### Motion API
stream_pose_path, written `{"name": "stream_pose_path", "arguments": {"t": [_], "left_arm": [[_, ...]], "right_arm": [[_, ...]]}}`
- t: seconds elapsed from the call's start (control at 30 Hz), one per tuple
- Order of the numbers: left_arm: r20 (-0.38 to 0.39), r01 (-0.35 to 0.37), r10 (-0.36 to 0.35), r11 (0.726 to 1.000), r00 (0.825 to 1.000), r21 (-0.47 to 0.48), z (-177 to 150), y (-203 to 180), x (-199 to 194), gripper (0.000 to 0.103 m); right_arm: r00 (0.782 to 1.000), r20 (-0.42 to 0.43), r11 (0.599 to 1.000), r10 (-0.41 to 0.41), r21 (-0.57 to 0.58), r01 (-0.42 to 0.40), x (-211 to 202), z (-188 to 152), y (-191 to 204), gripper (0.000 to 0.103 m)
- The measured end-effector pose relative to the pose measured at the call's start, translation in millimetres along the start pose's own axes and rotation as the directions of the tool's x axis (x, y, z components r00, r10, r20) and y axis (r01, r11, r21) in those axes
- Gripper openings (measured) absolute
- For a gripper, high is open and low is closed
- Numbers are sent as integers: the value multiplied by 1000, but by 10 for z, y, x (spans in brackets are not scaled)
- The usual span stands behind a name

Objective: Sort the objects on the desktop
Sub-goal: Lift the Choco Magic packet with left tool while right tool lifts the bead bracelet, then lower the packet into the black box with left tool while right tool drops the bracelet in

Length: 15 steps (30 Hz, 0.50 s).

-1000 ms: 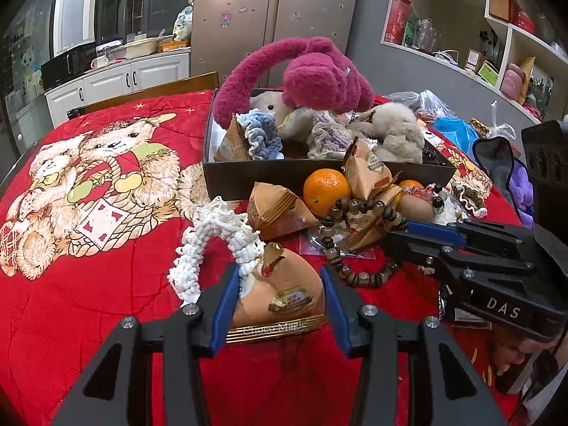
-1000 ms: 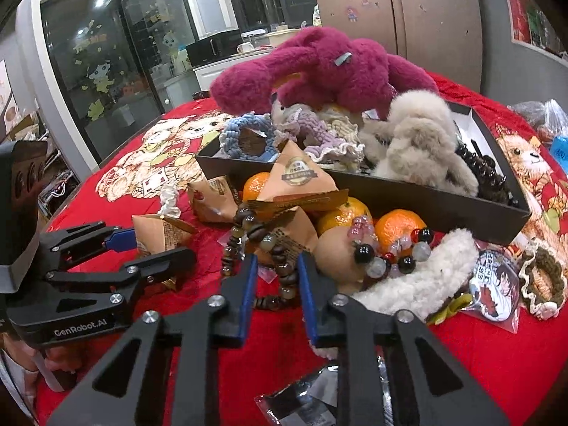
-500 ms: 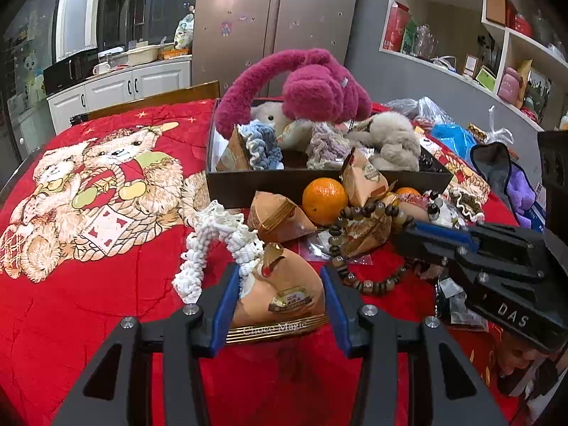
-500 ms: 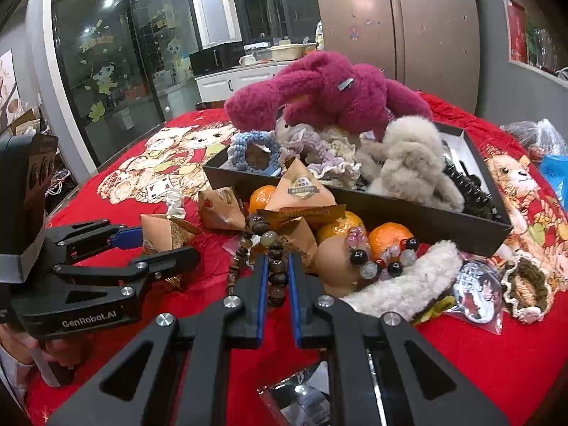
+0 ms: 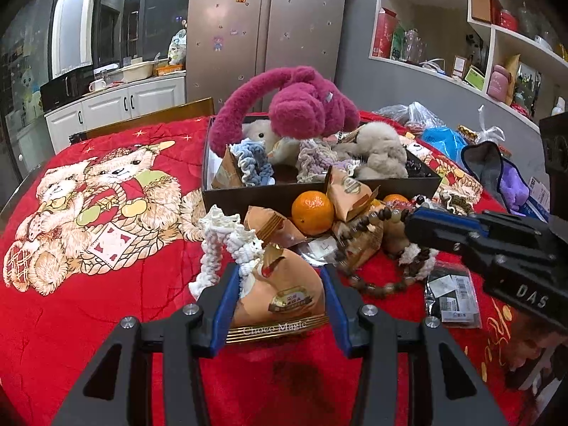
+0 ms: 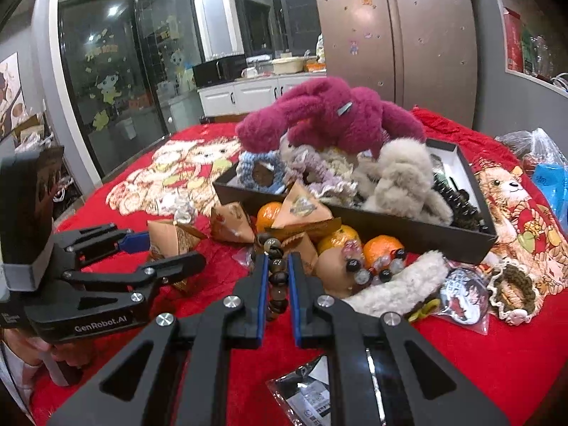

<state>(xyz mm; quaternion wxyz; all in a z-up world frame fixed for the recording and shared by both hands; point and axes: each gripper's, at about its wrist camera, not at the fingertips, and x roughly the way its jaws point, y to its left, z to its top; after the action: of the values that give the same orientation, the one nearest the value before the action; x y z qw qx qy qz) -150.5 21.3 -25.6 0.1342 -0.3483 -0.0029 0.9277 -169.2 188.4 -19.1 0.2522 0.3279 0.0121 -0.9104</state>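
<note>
My left gripper [image 5: 280, 284] is shut on a tan triangular snack packet [image 5: 284, 291] low over the red cloth. Seen from the right wrist, that left gripper [image 6: 172, 250] sits at the left with the packet [image 6: 170, 238] between its fingers. My right gripper [image 6: 277, 266] is shut on a brown bead bracelet [image 6: 277, 278]. In the left wrist view the right gripper [image 5: 413, 227] reaches in from the right, and the bracelet [image 5: 376, 289] hangs in a loop from it. Behind stands a black box [image 5: 248, 195] piled with a magenta plush [image 5: 305, 106], a beige plush [image 5: 380, 152] and scrunchies.
In front of the box lie oranges [image 5: 312, 207], more tan packets [image 5: 269, 223] and a white crochet scrunchie [image 5: 227, 234]. A black foil packet [image 6: 312, 390], a fluffy white band [image 6: 401, 291] and a round badge [image 6: 461, 298] lie near the right gripper. Plastic bags [image 5: 443, 138] crowd the far right.
The right gripper's jaws have closed on the bead bracelet and risen a little, lifting the beads off the pile. The left gripper has kept its hold on the packet in place.
</note>
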Motion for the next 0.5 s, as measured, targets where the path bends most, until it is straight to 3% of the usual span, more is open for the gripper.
{"name": "stream_pose_path", "arguments": {"t": [0.5], "left_arm": [[76, 50, -47, 998, 996, -37, 174, 26, -258, 47]], "right_arm": [[992, 122, 998, 27, 53, -33, -396, 171, -51, 11]]}}
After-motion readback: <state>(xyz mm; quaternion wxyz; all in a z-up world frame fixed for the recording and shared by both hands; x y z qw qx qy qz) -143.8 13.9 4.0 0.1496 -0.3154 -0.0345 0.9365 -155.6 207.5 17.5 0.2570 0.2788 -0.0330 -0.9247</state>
